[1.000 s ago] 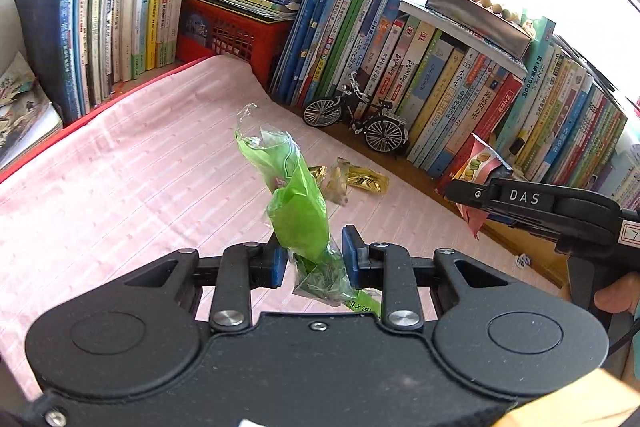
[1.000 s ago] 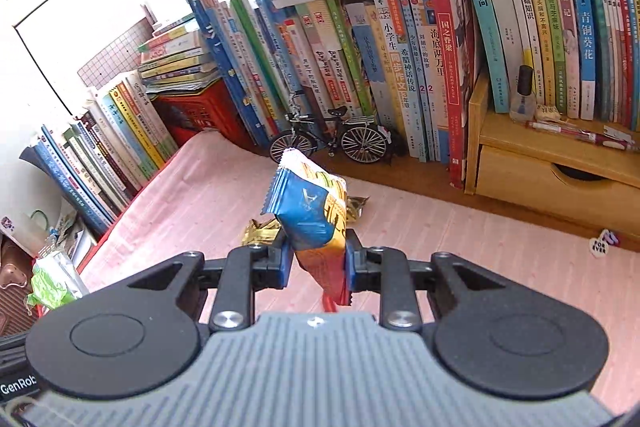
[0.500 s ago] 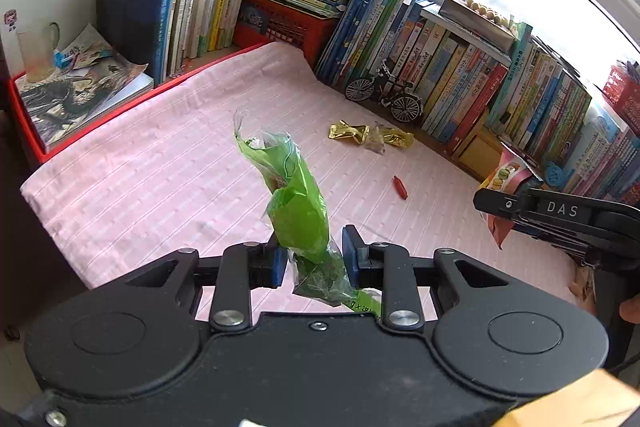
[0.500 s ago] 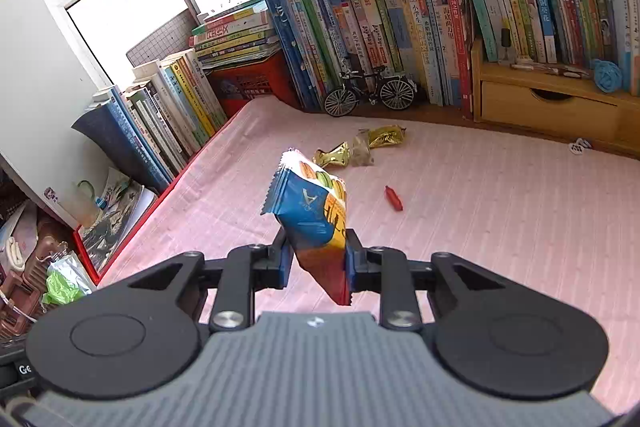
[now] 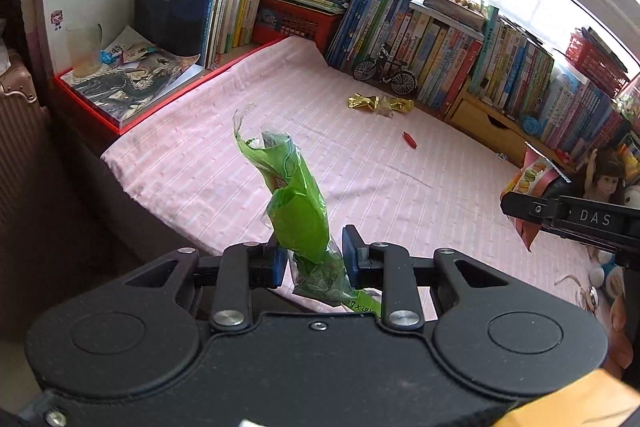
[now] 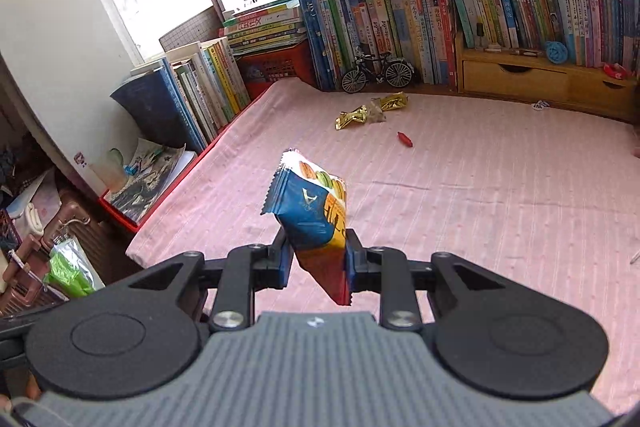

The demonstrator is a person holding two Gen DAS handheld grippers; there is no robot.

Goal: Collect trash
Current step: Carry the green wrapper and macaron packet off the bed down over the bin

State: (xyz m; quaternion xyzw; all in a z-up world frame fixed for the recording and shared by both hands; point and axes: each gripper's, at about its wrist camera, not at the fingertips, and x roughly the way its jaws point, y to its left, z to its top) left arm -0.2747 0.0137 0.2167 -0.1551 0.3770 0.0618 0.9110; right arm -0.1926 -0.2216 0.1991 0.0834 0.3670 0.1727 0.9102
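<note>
Over the near edge of the pink bedspread (image 6: pixel 480 195), both grippers have backed way off in the last second; the books and toy bicycle (image 6: pixel 378 71) that filled the view now sit far back. Left hand-held gripper (image 5: pixel 314 261) is clamped on a crumpled green plastic bag (image 5: pixel 298 211), right hand-held gripper (image 6: pixel 316 261) is pinched tight on a blue snack wrapper (image 6: pixel 314 211). So both pieces look to be on their way to wherever the bin is, can't see one. Gold wrappers (image 6: pixel 370 111) and a little red piece (image 6: pixel 404 139) are left on the bed, so another trip is needed.
</note>
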